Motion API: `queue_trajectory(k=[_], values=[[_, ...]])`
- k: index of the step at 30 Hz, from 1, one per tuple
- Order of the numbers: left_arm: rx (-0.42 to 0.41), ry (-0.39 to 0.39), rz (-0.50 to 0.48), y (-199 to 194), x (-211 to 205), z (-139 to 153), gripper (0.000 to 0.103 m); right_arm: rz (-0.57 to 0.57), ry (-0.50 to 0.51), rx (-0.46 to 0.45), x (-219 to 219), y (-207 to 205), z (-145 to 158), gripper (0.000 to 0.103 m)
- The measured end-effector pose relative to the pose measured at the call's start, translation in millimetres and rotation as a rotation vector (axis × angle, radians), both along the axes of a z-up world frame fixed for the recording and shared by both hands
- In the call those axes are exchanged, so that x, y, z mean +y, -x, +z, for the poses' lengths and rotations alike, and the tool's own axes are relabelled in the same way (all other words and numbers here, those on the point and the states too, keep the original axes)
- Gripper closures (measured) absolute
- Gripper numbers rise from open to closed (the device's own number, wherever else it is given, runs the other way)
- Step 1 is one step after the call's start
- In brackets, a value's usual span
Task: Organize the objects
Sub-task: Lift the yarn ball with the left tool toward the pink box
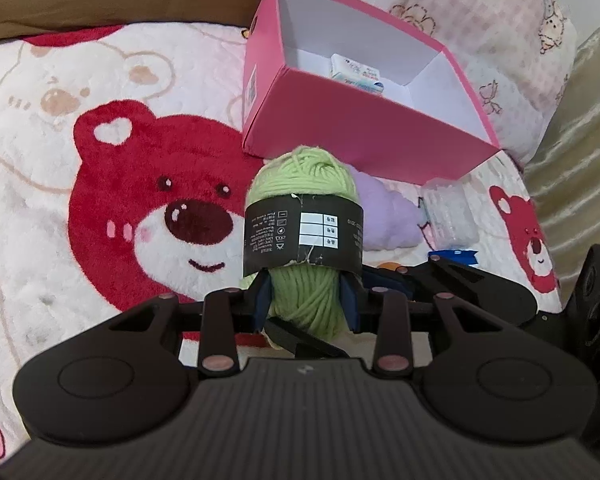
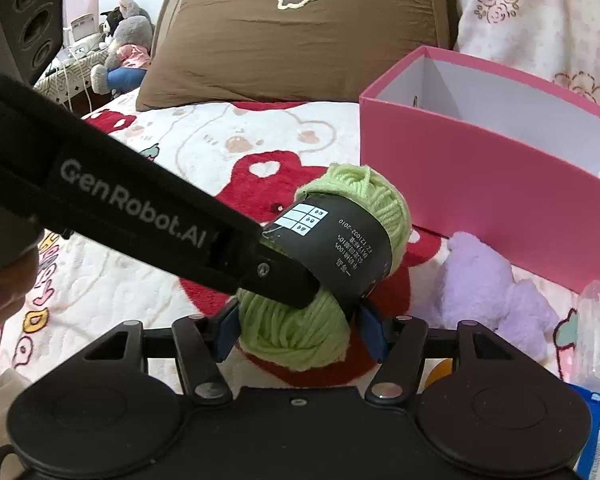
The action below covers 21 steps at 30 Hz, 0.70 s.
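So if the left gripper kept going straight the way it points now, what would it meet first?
Probably the near wall of the pink box. The left gripper is shut on the green yarn ball, and the box stands just beyond it, though depth is hard to judge.

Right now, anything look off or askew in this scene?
One oddity: both grippers are on the same green yarn skein. The left gripper pinches its lower end, and the right gripper's blue pads flank that end too. The pink box sits upright and open, nothing spilled; the purple plush lies loose beside it.
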<state>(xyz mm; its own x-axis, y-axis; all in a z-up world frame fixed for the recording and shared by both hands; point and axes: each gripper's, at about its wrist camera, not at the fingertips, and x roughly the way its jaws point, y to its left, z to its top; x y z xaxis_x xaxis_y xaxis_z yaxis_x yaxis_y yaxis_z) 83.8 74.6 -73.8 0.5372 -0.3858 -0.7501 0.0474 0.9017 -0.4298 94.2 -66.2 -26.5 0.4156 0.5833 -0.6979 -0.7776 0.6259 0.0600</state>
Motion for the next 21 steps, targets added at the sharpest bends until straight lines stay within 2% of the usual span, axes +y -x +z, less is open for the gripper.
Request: queue_trajectory(k=[8,14,18,21], values=[[-0.032,0.005,-0.008,10.4,-3.5,18.2,0.068,0.022,-0.001,0.004,-6.1,12.2,18.9,0.033],[-0.092,0.013,-0.023,21.1,-7.7,39.4,0.068,0.056,0.003,0.013,-12.0,22.6,30.3,0.033],[-0.122,0.001,-0.043,24.0,-14.4,50.9,0.068,0.072,0.0,0.011,-15.5,29.2,34.3,0.033],[-0.108,-0.025,-0.044,25.6,-17.1,51.8,0.068,0.072,-0.008,-0.007,-17.2,31.8,35.2,0.033]])
